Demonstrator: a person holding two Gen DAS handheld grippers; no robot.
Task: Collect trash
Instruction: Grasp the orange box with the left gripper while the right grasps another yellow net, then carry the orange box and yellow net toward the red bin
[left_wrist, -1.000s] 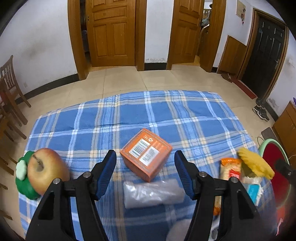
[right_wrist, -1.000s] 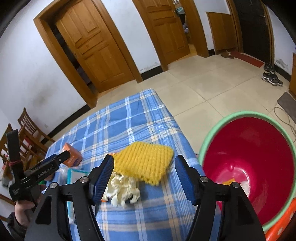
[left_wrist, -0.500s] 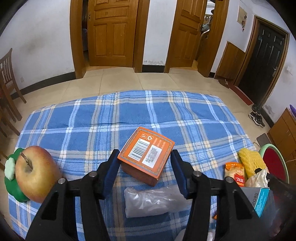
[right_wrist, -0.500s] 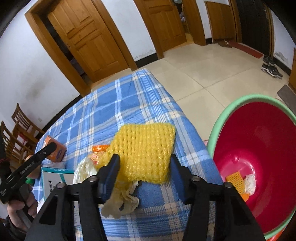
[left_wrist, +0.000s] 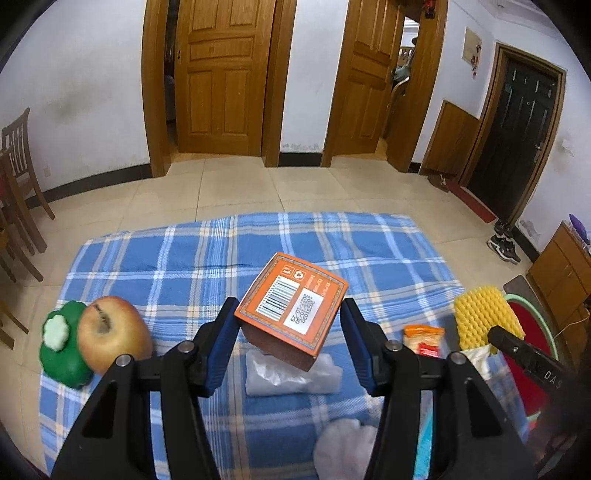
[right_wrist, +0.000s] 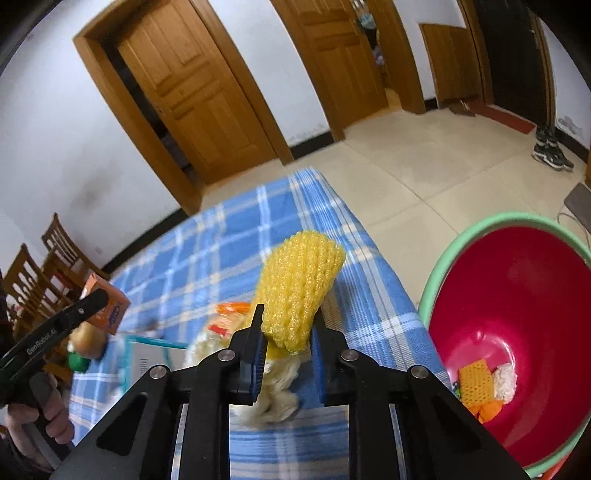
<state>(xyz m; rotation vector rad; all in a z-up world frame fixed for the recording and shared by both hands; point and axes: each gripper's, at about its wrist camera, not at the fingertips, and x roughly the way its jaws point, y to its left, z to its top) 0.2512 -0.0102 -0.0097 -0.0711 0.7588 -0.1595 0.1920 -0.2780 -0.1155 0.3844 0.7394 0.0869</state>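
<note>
- The left hand-held gripper (left_wrist: 290, 345) has the small orange cardboard box with a barcode label (left_wrist: 291, 312) pinched between its 2 blue pads. The box hangs tilted and clear of the blue plaid cloth on the desk (left_wrist: 177, 266), with its shadow on the crumpled clear plastic bag (left_wrist: 291, 376) beneath. To me that looks like a grip across the box's flat sides, chosen so it will not slip on the way over.
- The right hand-held gripper (right_wrist: 286, 345) is pressed onto the lower end of the yellow foam fruit net (right_wrist: 301, 286), squeezing it narrow while the rest stands up above the pads. Soft mesh like that needs a hard pinch, I'd say.
- A crumpled cream-coloured wad of plastic (right_wrist: 275, 387) lies just under that gripper; whether it is caught too, I cannot tell.
- The red plastic basin with a pale green rim (right_wrist: 517, 306) sits on the floor beside the desk's right edge and already holds a few scraps, so it serves as the bin, close to the right hand.
- The red-yellow apple (left_wrist: 110, 332) and the green toy pepper (left_wrist: 62, 343) rest together at the far left; I'd guess they are not trash.
- An orange snack wrapper (left_wrist: 423, 338) lies on the cloth, not yet collected.
</note>
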